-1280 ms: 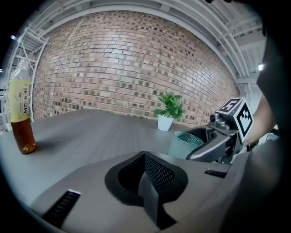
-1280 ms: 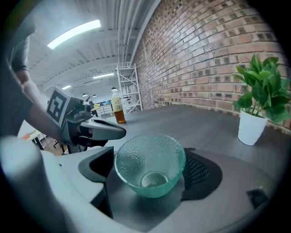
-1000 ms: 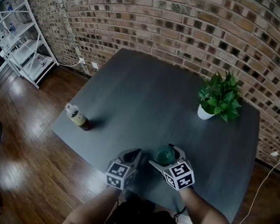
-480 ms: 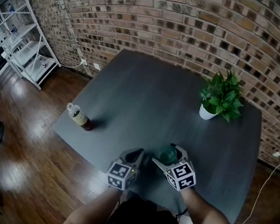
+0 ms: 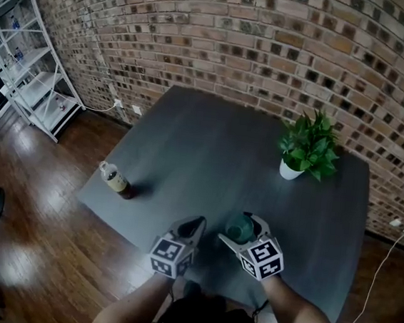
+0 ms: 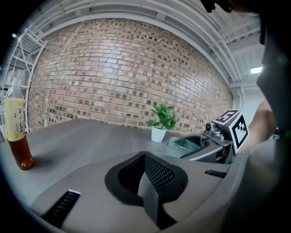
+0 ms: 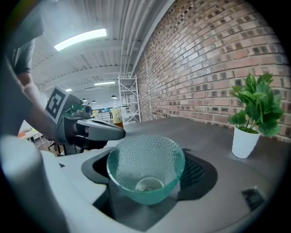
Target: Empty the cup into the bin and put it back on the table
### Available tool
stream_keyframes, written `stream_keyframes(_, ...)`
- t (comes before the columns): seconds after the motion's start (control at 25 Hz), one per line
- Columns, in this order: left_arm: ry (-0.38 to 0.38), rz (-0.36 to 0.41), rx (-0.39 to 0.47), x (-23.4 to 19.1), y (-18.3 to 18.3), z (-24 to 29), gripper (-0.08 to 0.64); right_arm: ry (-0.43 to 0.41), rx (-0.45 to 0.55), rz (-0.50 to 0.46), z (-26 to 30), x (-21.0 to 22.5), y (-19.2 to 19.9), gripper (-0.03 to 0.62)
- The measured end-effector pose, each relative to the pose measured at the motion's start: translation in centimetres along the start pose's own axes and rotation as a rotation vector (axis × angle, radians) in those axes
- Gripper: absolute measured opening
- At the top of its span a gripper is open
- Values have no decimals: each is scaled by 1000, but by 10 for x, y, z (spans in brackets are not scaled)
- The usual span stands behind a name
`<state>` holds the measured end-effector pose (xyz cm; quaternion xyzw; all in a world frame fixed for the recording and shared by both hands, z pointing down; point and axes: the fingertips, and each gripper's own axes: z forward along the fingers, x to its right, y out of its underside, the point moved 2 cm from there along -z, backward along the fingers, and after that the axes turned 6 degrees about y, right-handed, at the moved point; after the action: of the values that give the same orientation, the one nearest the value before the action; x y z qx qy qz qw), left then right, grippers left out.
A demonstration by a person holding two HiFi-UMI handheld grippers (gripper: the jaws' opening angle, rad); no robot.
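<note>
Cup (image 7: 145, 166) upright, mouth up, between fingers of right gripper (image 5: 239, 229); fingers have just been closing, now grip its wall, over near edge of desk (image 5: 211, 144); left gripper (image 5: 194, 226) just beside, fingers together, empty; bin in no view.

The right gripper (image 7: 145, 184) has just been closing its jaws, and they now press on a teal dimpled glass cup (image 7: 146, 168) from both sides, its mouth turned up toward the camera. At the left the left gripper (image 7: 109, 131) reaches in level, jaws together. Beyond lies the grey table (image 7: 200, 132). A bottle (image 7: 117, 116) stands far back on it, and a plant in a white pot (image 7: 245, 141) at the right under the brick wall (image 7: 213, 59).
</note>
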<state>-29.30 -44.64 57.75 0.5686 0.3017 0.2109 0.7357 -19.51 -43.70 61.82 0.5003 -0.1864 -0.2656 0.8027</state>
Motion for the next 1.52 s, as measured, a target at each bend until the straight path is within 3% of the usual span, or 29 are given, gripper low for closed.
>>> stream_keyframes(0.4,60,64,97,17,-76,-11,-5,61,92,5,-56,7,-60,408)
stream_keyframes(0.8,141,73,188,44,-131,-36,-5,93,139,-5,-112,-3,-107,407)
stream_keyframes(1.2,144,98,269,59,-173,-72,-5,103,159,19,-151,-23,-143,405)
stream_keyframes(1.52,296,88,276,97,-184,-65,-5,177,153,3,-186,-34,-151,405)
